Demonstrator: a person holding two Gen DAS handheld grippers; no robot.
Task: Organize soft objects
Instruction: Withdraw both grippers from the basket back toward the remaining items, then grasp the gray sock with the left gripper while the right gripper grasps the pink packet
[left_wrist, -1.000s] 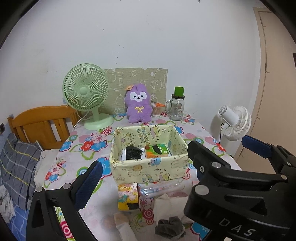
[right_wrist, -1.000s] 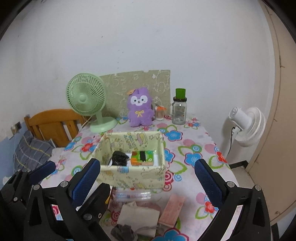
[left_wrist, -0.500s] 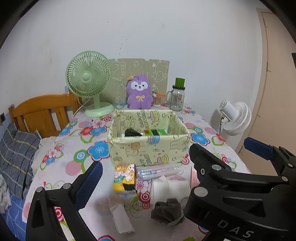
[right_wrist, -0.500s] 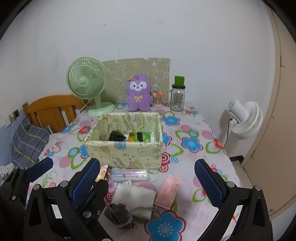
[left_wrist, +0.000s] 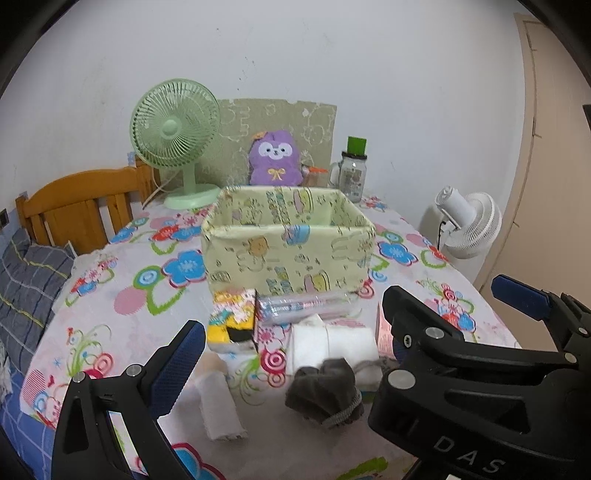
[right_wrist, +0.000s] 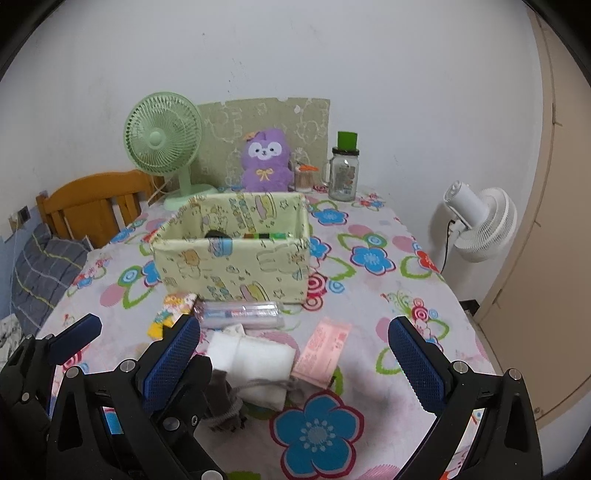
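Soft items, the grey sock bundle (left_wrist: 324, 391) and white folded cloth (right_wrist: 255, 356), lie just in front of the fabric box (right_wrist: 236, 264) w/ both cams now lower & pulled back vs 1 s ago, left gripper (left_wrist: 291, 354) & right gripper (right_wrist: 295, 354) spread wide, empty, so pickup prob next.

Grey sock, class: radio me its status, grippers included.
Left gripper and right gripper open, empty. Grey sock on table before fabric box. Nothing blocking.
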